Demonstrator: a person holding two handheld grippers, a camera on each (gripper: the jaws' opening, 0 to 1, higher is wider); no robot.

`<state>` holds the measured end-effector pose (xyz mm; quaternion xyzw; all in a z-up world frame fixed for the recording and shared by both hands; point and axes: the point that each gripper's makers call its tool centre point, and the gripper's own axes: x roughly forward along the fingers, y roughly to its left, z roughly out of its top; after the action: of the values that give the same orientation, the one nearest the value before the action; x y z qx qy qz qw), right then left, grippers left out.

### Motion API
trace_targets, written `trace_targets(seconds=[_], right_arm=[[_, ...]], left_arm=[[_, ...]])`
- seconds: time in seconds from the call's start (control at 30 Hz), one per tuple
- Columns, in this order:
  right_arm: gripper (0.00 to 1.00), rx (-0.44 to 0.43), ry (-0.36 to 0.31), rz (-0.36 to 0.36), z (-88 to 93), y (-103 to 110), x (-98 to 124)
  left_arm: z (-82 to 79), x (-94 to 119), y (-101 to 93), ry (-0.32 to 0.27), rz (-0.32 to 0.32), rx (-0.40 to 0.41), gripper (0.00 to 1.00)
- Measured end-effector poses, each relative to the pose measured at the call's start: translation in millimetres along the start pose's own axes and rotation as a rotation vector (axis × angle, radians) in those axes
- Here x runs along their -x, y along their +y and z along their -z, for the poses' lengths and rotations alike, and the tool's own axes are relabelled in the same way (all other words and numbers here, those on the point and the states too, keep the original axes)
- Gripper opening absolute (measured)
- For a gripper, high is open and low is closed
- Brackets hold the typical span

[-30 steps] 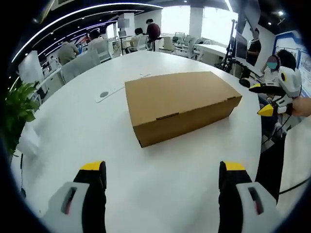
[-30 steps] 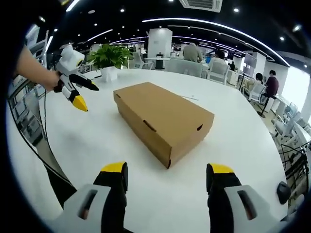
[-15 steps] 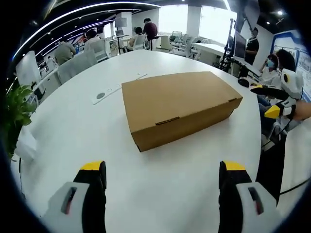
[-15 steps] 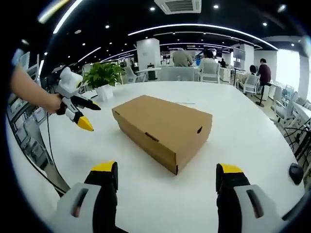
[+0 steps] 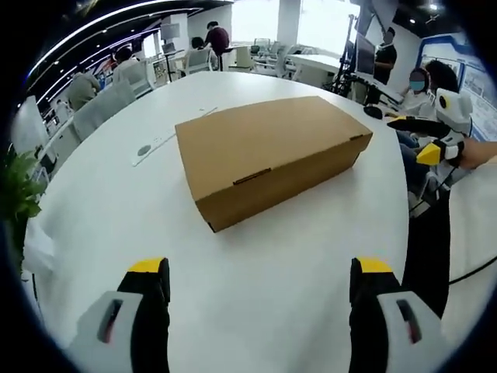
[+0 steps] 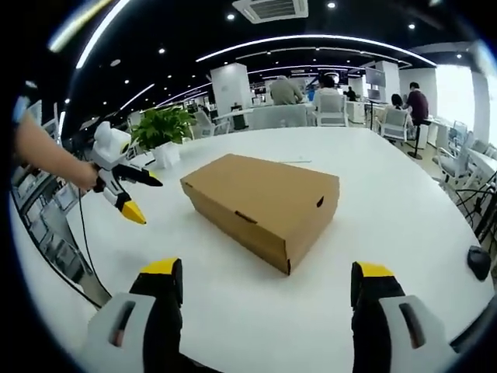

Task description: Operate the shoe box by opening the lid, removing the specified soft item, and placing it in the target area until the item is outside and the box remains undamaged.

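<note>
A brown cardboard shoe box (image 5: pixel 264 159) lies on the round white table (image 5: pixel 256 272) with its lid shut. The same shoe box (image 6: pixel 260 206) sits mid-table in the right gripper view. My left gripper (image 5: pixel 260 280) hangs short of the box's long front side, jaws wide apart with nothing between them. My right gripper (image 6: pixel 268 280) faces a corner of the box, also open and empty. In the right gripper view the left gripper (image 6: pixel 140 196) comes in from the left in a person's hand. In the left gripper view the right gripper (image 5: pixel 415 138) shows at the right edge.
A potted plant (image 6: pixel 167 128) stands at the table's far side. A flat white strip (image 5: pixel 167 141) lies beyond the box. A black mouse (image 6: pixel 479 260) rests near the table's right edge. People sit at desks and chairs in the background.
Both cameras have shifted a little, so the box sits slightly higher and left in the left gripper view. The box itself has not moved, and both grippers stay open.
</note>
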<state>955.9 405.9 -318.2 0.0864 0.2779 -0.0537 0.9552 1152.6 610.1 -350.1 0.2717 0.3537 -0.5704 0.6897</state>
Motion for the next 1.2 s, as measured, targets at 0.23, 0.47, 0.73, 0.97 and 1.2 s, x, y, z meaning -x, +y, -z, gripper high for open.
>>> trace_targets(seconds=[0.23,0.47,0.73,0.97,1.2], right_arm=[[0.93,-0.014,-0.022,0.006,0.8,1,1],[0.94,0.002,-0.145,0.004,-16.2,4,6],[0.88,0.035,-0.06,-0.006,0.6,7,1],[0.81,0.136,-0.029,-0.002,4.3,10,0],[0.8,0.137,-0.003,0.013,6.9,4,-1]], left_arm=[[-13.0,-9,1.3,-0.058,-0.027,0.121,0.99],[-5.2,-19,-14.3,-0.027,-0.013,0.069,0.99],[-5.3,-22,-2.1,-0.016,-0.03,0.104,0.99],[-8.9,-27,-5.5,-0.002,-0.034,0.096,0.99],[-15.5,-27,8.5,-0.039,-0.052,0.15,0.99]])
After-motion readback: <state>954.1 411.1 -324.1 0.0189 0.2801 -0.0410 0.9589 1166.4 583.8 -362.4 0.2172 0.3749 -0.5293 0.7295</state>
